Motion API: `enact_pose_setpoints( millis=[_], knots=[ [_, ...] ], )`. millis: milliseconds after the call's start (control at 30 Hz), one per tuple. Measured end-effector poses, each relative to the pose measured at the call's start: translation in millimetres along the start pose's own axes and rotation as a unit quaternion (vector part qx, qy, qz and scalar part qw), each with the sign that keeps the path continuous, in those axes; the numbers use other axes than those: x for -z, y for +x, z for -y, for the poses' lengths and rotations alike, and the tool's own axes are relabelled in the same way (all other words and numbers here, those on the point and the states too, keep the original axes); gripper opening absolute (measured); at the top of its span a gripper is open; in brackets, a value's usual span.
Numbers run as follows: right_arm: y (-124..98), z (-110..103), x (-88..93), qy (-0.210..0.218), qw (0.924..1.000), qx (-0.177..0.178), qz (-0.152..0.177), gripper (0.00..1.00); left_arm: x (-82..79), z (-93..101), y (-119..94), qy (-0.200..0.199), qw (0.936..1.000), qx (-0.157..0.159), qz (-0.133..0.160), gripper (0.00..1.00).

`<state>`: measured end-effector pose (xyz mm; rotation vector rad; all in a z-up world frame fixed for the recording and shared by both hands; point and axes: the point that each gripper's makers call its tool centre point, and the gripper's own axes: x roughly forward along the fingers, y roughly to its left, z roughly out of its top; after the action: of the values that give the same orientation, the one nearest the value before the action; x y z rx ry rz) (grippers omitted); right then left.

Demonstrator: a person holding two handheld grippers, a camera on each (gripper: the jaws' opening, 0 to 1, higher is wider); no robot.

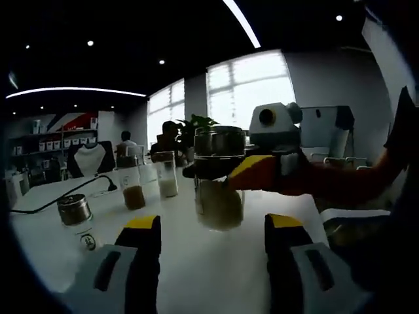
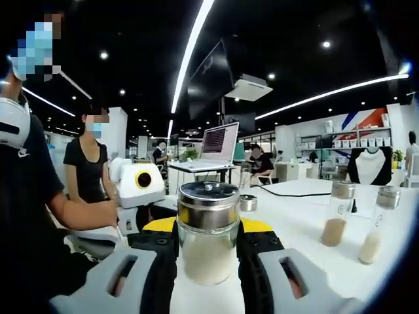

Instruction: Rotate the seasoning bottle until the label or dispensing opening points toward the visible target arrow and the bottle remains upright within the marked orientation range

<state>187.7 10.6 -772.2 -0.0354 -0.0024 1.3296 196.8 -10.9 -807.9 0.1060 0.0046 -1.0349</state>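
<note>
The seasoning bottle (image 1: 219,196) is a clear glass jar with a shiny metal cap and pale tan powder. It stands upright on the white table (image 1: 196,268). My right gripper (image 1: 252,173) reaches in from the right and is shut on the bottle just below the cap. In the right gripper view the bottle (image 2: 208,242) sits squeezed between the black, yellow-tipped jaws of my right gripper (image 2: 208,229). My left gripper (image 1: 213,222) is open a short way in front of the bottle, one jaw on each side, not touching it.
Three more spice jars stand left of the bottle: one with brown powder (image 1: 133,186), one with white (image 1: 167,176), and a short one (image 1: 77,219). A black cable (image 1: 59,196) runs along the table. Two jars (image 2: 337,222) and a small tin (image 2: 247,203) also show. People sit at the left (image 2: 85,170).
</note>
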Motion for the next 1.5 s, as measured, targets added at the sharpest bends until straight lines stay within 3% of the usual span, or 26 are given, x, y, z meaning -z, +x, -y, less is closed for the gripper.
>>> enact_pose_setpoints(
  millis=[167,267,367,400,467,633,733,767,867,933,1100,1200,1267,1400,1500],
  knots=[
    [-1,-14,6.8,0.029,0.999,-0.033,0.005,0.33,-1.1,13.5,1,-0.003,0.9993,0.038,0.008,0.65],
    [-3,-23,8.1,0.032,0.9984,-0.044,0.011,0.33,-9.8,18.2,-2,-0.015,0.9977,0.054,0.038,0.62],
    [-4,-35,0.7,0.063,0.9946,-0.073,0.037,0.33,-3.5,18.1,-1,-0.045,0.9971,0.06,0.015,0.56],
    [-4,-33,1.7,0.056,0.9954,-0.068,0.036,0.33,-12.3,21.8,1,-0.043,0.9955,0.075,0.037,0.56],
    [-4,-34,-0.1,0.067,0.9947,-0.067,0.041,0.33,-10.1,24.0,-2,-0.046,0.9961,0.068,0.03,0.55],
    [-3,-41,1.9,0.076,0.9929,-0.082,0.041,0.33,-9.3,40.4,-5,-0.045,0.9941,0.096,0.025,0.51],
    [-2,-43,8.2,0.063,0.9943,-0.081,0.03,0.33,-4.9,55.2,-8,0.004,0.9927,0.12,0.012,0.39],
    [-1,-43,10.3,0.047,0.9955,-0.078,0.027,0.33,-1.0,46.8,-5,0.031,0.996,0.083,0.004,0.4],
    [1,-38,13.9,0.002,0.9988,-0.047,0.016,0.33,5.3,41.5,-2,0.024,0.9984,0.044,-0.023,0.39],
    [4,-37,8.6,-0.026,0.9991,-0.018,0.028,0.34,1.9,34.8,0,0.032,0.9993,0.009,-0.017,0.39],
    [3,-22,-1.6,0.002,0.9969,0.054,0.056,0.34,-8.1,18.9,1,-0.002,0.9982,-0.059,-0.009,0.38],
    [3,-19,-0.6,0.005,0.9944,0.084,0.064,0.34,-7.4,12.4,1,0.016,0.9951,-0.095,-0.025,0.38],
    [3,-18,0.7,0.01,0.9927,0.102,0.064,0.34,-6.1,12.8,1,0.014,0.9945,-0.101,-0.027,0.38],
    [2,-24,4.7,0.001,0.9911,0.119,0.06,0.33,0.2,20.1,1,-0.011,0.9968,-0.077,-0.017,0.38],
    [-4,-26,5.7,-0.009,0.9926,0.105,0.061,0.32,-4.0,29.2,-1,0.015,0.9991,-0.04,0.01,0.37]
  ],
)
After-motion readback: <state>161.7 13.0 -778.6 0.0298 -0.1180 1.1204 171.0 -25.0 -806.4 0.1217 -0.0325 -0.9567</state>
